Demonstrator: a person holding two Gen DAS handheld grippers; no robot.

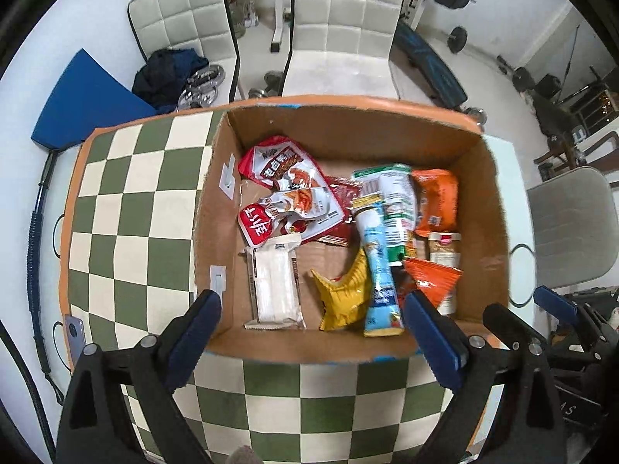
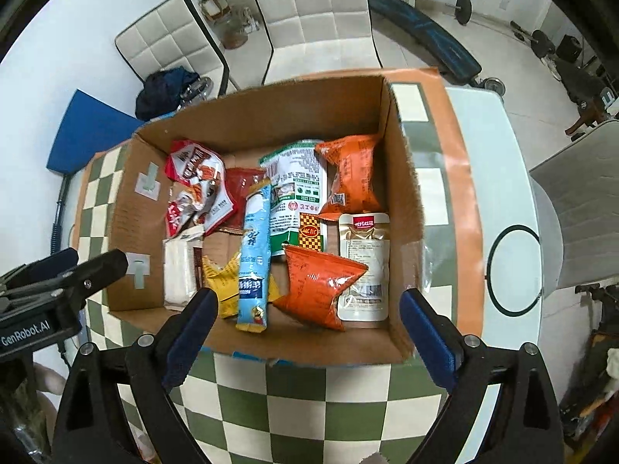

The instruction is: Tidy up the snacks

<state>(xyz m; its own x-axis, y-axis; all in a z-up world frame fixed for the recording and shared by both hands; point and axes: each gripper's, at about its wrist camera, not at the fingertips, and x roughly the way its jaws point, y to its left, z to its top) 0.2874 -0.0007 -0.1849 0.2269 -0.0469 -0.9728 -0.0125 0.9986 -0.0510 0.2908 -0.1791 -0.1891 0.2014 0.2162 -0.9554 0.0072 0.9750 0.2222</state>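
Note:
A cardboard box (image 1: 348, 131) stands on the checkered table and holds several snack packs: a long light-blue pack (image 1: 381, 270), a yellow pack (image 1: 344, 294), a white pack (image 1: 274, 290), red packs (image 1: 286, 181), a green-white pack (image 1: 394, 197) and orange packs (image 1: 435, 197). The box (image 2: 402, 201) and the light-blue pack (image 2: 253, 247) also show in the right wrist view. My left gripper (image 1: 313, 324) is open and empty above the box's near wall. My right gripper (image 2: 305, 321) is open and empty, also above the near wall.
A green and cream checkered cloth (image 1: 131, 201) with an orange border covers the table. White padded chairs (image 1: 340, 31) stand behind it, with gym weights and a bench (image 1: 429, 62) beyond. A blue pad (image 1: 89, 100) lies at the left. A grey chair (image 2: 576, 201) stands at the right.

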